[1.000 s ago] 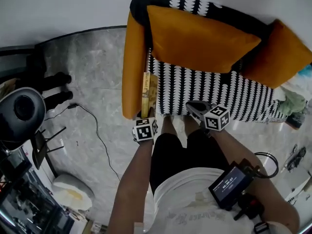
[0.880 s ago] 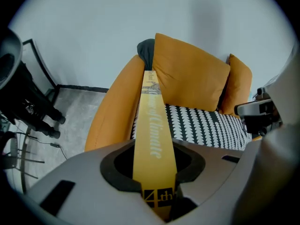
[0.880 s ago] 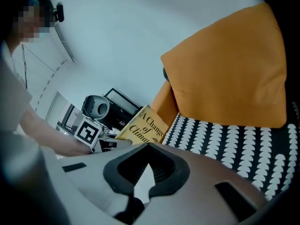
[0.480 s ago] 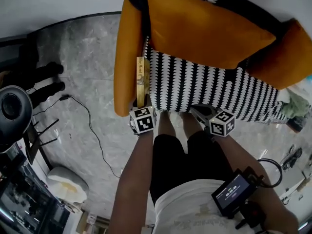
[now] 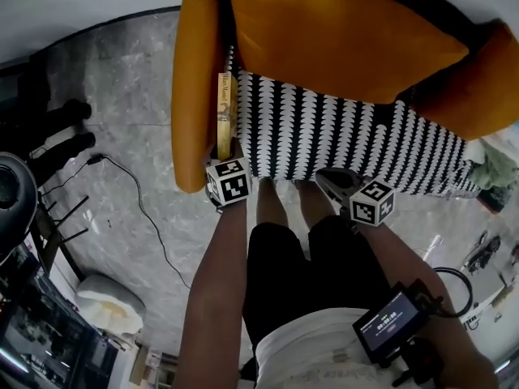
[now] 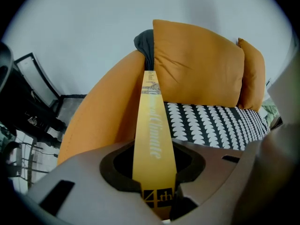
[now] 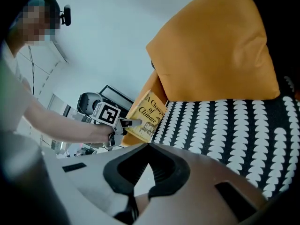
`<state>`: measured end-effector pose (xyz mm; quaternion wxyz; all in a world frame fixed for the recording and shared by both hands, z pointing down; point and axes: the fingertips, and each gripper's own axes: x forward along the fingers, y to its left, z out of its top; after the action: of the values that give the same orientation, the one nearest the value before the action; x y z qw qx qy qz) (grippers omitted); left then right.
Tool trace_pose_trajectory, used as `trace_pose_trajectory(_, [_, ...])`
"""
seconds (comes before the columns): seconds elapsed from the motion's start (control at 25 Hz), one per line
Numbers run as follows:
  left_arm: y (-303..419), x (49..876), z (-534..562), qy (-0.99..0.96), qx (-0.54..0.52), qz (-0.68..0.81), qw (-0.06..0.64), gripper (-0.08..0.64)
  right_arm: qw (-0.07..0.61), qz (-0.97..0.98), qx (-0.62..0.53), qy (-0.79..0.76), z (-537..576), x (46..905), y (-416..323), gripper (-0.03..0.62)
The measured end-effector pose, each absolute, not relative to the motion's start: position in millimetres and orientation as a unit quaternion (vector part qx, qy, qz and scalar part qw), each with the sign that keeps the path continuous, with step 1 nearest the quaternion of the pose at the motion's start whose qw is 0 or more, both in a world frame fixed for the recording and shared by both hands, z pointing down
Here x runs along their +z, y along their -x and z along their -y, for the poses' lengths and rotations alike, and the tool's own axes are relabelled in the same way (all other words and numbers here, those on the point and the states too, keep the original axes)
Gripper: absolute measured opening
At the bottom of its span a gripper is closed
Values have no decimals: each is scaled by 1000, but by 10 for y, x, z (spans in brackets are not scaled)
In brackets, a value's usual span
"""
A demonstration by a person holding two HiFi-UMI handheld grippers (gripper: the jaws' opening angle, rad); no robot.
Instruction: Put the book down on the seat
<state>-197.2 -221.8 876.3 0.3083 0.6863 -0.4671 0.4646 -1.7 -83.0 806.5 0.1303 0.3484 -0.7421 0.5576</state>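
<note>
A yellow book stands on edge, spine up, between the jaws of my left gripper, which is shut on its lower end. It sits over the left side of the black-and-white patterned seat, close against the orange armrest. In the left gripper view the book's spine runs up from my left gripper towards the orange back cushion. My right gripper hangs at the seat's front edge; in its own view the right gripper is shut on nothing, and the book shows to its left.
A second orange cushion leans at the seat's right end. A black cable runs over the marble floor left of the chair, near black stands. A white object lies lower left, crumpled cloth at the right.
My left gripper has carried the book farther in along the armrest, over the seat's left side. The right gripper has stayed at the front edge.
</note>
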Motion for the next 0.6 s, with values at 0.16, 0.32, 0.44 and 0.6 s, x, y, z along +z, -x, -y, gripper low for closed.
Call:
trace_pose_trajectory(0.16, [1996,8870,2163,-668,496,460,310,152,131,741,560,-346,774,8079,30,15])
trace_pose_trajectory(0.32, [2041,8887,2099,-643,521,462,320,159,135,741,560,-344,735,8073,-13,15])
trace_pose_trajectory(0.44, [2083,8836,2127,-646,518,467,311,170,137,741,559,-345,755,8085,-18,15])
trace_pose_trajectory(0.6, [2193,8783,2154,-651,515,473,295,179,138,741,559,-346,782,8096,33,15])
